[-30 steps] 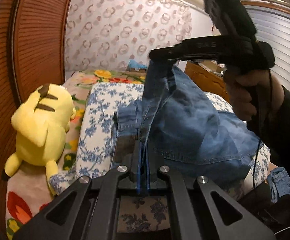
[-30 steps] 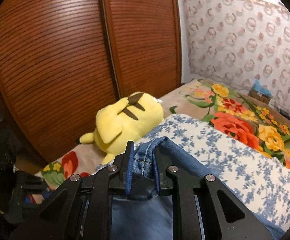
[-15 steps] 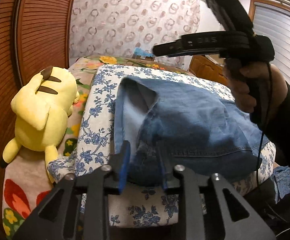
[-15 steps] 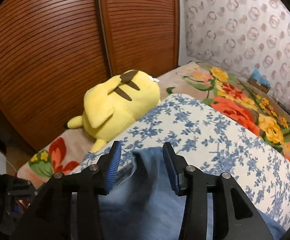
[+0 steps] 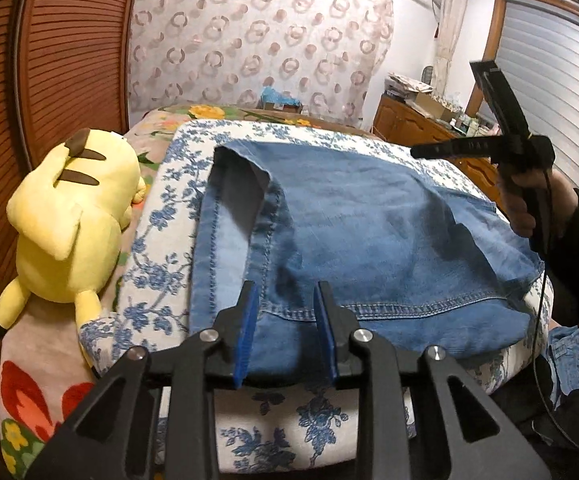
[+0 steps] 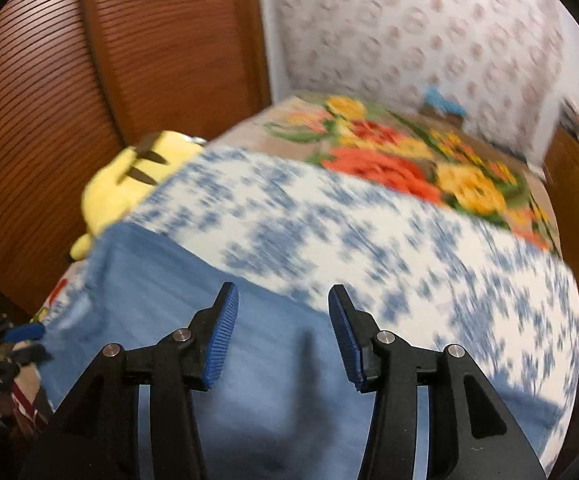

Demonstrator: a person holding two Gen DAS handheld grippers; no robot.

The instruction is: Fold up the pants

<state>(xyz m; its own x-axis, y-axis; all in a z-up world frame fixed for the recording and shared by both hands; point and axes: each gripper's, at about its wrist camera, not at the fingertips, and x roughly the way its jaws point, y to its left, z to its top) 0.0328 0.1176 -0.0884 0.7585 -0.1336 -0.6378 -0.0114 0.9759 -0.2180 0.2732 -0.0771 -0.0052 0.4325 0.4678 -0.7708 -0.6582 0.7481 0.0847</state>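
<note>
Yellow plush (image 5: 65, 220) at far left. Left claw (image 5: 285, 320) parted, gripping nothing, poised at the hem of denim pants (image 5: 369, 240) lying flat on the blue-flowered bedding (image 5: 157, 248). Probably heavy, limp, grippy; best pinched at stitched hems. Right claw (image 6: 283, 332) wide, empty above denim.

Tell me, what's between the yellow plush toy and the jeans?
Only a strip of the blue-flowered cover lies between the plush toy and the jeans. The left wrist view shows it.
</note>
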